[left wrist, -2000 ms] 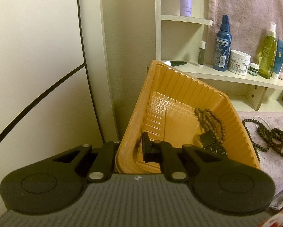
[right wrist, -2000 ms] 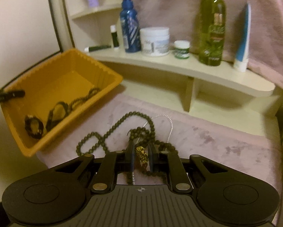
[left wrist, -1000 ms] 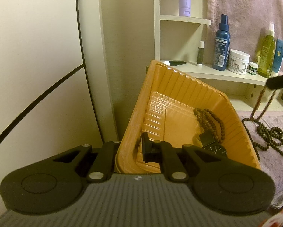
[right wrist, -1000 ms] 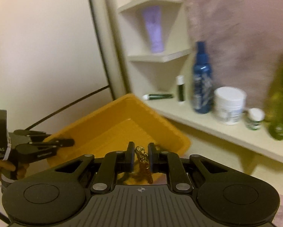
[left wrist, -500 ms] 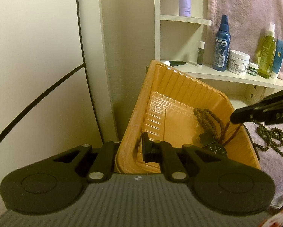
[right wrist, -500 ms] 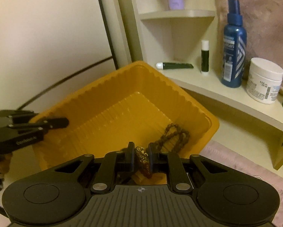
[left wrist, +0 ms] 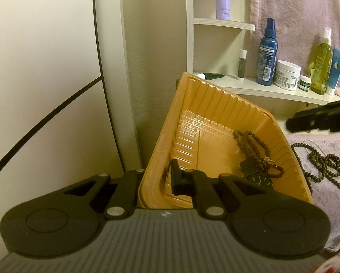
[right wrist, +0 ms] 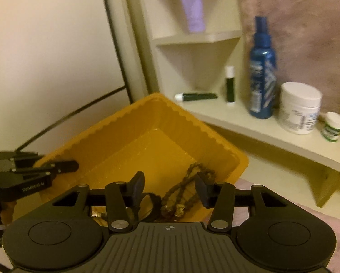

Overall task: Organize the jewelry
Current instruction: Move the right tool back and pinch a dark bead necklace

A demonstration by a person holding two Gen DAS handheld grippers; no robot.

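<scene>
The right tool [right wrist: 168, 190] has just been opening; its jaws stand apart, nothing between them, and the gold-charm bead bracelet [right wrist: 178, 207] lies below in the orange tray [right wrist: 133, 122]. The left tool [left wrist: 157, 177] pinches the tray's near wall. The bracelet looks light, limp and tangle-prone; take it by a bunched loop.

beads [left wrist: 254, 145] + watch [left wrist: 259, 179] in tray [left wrist: 215, 104], shelf [left wrist: 261, 91] behind

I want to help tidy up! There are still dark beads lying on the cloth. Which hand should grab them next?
The right. The right gripper has just opened over the tray and holds nothing. The left gripper is shut on the tray's wall, keeping it tilted. The beads lie on the cloth on the right's side.
</scene>
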